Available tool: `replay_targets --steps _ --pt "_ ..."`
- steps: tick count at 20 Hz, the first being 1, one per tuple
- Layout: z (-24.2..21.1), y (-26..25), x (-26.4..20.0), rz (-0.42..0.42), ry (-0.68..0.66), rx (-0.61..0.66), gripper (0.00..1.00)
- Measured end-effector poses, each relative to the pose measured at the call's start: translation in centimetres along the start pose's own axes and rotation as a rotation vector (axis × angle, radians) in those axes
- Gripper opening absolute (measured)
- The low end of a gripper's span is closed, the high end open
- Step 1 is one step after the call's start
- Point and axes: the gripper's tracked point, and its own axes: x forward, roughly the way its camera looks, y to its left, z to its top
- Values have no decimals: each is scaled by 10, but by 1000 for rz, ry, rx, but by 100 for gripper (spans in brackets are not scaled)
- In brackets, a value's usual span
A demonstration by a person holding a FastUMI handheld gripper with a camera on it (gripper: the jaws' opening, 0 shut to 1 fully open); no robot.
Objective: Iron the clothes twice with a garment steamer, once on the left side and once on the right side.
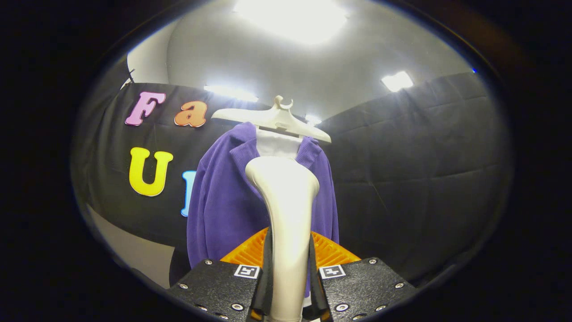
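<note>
My gripper is shut on the handle of a white garment steamer, both fingers pressing its sides. The steamer stands upright between the fingers, and its wide head rises to chest height in front of a purple ribbed jacket. The jacket hangs on a white hanger, with a white shirt showing at the collar. The steamer head covers the middle of the jacket's front, so I cannot tell whether it touches the cloth.
Black cloth forms the booth's wall behind and to the right of the jacket. Bright ceiling lights shine overhead. A pale strip of floor or wall lies low on the left.
</note>
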Motion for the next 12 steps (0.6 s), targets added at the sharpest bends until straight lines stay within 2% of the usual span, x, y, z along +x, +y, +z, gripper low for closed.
replay_targets --steps 8,12 --pt "60 -20 58 -40 -85 7 34" --pt "67 -39 85 -68 -102 3 34"
